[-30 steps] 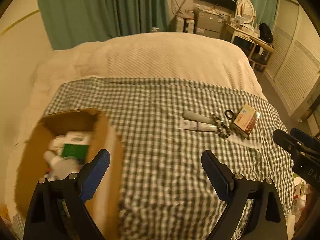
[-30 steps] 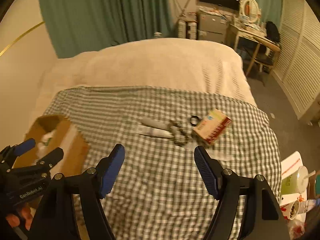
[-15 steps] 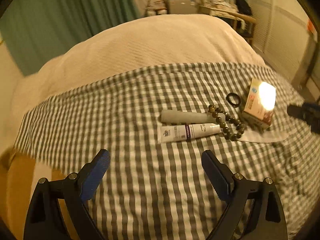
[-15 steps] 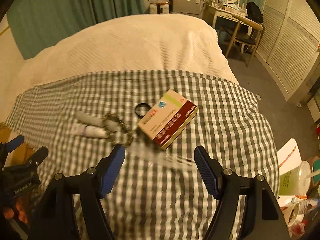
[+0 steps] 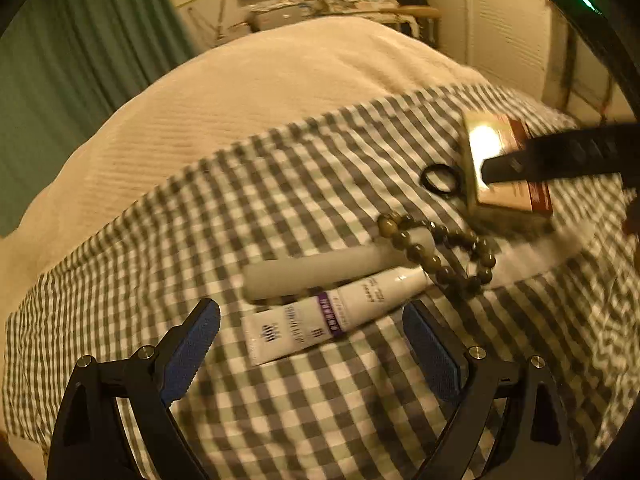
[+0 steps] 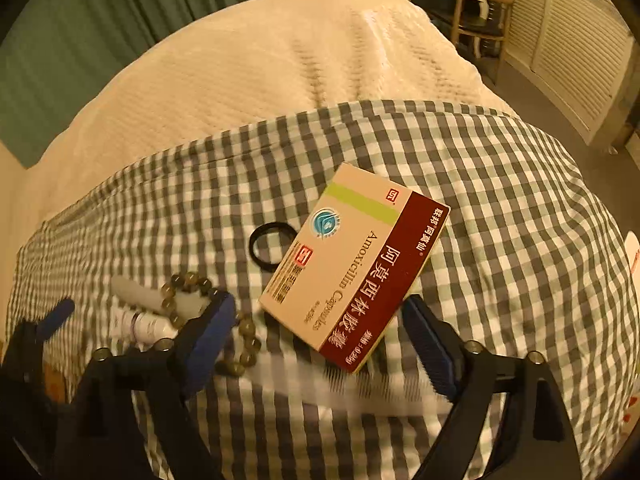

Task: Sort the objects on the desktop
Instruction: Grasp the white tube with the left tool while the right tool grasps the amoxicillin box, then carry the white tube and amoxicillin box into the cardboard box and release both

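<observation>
On the checked cloth [image 5: 168,240] lie a white printed tube [image 5: 332,316], a plain white cylinder [image 5: 332,270], a bead bracelet [image 5: 444,252], a black ring [image 5: 440,178] and an Amoxicillin box [image 6: 356,264]. My left gripper [image 5: 312,340] is open and empty, just short of the tube, with its fingers either side of it. My right gripper [image 6: 320,332] is open and empty, its fingers flanking the near end of the box. The bracelet [image 6: 208,312], ring [image 6: 272,246] and tube [image 6: 144,324] lie left of the box. A right finger [image 5: 560,158] crosses over the box [image 5: 508,164] in the left wrist view.
A clear flat plastic sheet [image 6: 360,384] lies under the box's near end. A cream bedspread [image 6: 280,60] covers the bed beyond the cloth. Green curtains [image 5: 80,60] hang behind. A chair [image 6: 476,12] and slatted doors [image 6: 572,40] stand at the right. The left gripper [image 6: 40,332] shows at the left edge.
Both grippers have moved forward and lower toward the objects. The left one swung right, away from the cardboard box, onto the tube. The right one closed in on the medicine box.
</observation>
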{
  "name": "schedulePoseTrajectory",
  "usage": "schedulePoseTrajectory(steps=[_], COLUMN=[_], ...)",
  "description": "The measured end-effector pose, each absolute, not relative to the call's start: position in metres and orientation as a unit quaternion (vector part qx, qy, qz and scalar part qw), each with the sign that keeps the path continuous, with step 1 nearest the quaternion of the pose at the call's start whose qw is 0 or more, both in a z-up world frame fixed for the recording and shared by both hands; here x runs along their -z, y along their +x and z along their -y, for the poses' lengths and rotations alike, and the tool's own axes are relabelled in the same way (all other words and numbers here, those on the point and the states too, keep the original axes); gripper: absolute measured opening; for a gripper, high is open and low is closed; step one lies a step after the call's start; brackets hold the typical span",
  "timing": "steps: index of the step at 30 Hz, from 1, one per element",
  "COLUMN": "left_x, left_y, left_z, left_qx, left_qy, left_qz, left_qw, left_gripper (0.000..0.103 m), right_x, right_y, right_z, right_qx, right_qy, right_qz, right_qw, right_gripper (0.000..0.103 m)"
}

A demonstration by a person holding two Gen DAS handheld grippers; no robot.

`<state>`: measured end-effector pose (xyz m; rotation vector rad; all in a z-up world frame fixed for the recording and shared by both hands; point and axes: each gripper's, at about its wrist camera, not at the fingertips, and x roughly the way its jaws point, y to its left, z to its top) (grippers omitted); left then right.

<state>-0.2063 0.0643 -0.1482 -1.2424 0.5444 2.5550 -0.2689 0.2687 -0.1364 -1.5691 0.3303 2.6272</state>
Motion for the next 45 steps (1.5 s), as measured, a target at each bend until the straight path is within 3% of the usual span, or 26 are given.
schedulePoseTrajectory(steps=[6,11,13,15,25,35,36,37,38,45], left_x=[0.166,0.166,0.167,0.165,0.145,0.124,0.124,0.125,0.126,0.14], left_y=[-0.218,-0.223,-0.218,-0.214,-0.191,-0.153,-0.144,-0.139,-0.133,-0.092], left_z=[-0.078,-0.073,-0.076,-0.077,-0.065,-0.051,-0.05,-0.05,-0.05,-0.053], left_qx=[-0.858,-0.851,-0.848,-0.845,-0.842,-0.826,-0.822,-0.82,-0.815,-0.8], left_qy=[-0.447,-0.465,-0.461,-0.46,-0.469,-0.508,-0.515,-0.52,-0.529,-0.552], left_qz=[-0.22,-0.185,-0.207,-0.22,-0.2,-0.128,-0.119,-0.111,-0.104,-0.11], left_qw=[0.124,0.157,0.157,0.161,0.175,0.207,0.209,0.211,0.212,0.208], left_gripper=[0.095,0.067,0.05,0.042,0.013,0.011,0.011,0.011,0.011,0.011], right_x=[0.152,0.166,0.17,0.173,0.161,0.125,0.122,0.122,0.12,0.132], right_y=[-0.289,-0.295,-0.291,-0.287,-0.258,-0.216,-0.211,-0.209,-0.203,-0.151], right_z=[-0.261,-0.261,-0.263,-0.265,-0.272,-0.272,-0.271,-0.273,-0.272,-0.27], right_qx=[-0.847,-0.833,-0.831,-0.827,-0.824,-0.829,-0.828,-0.827,-0.825,-0.803], right_qy=[-0.518,-0.542,-0.546,-0.552,-0.557,-0.554,-0.556,-0.559,-0.562,-0.592], right_qz=[-0.102,-0.092,-0.094,-0.093,-0.102,-0.076,-0.071,-0.066,-0.058,-0.045], right_qw=[0.058,0.058,0.053,0.044,0.019,-0.001,-0.005,-0.01,-0.013,-0.047], right_gripper=[0.091,0.091,0.09,0.085,0.083,0.081,0.079,0.048,0.04,0.038])
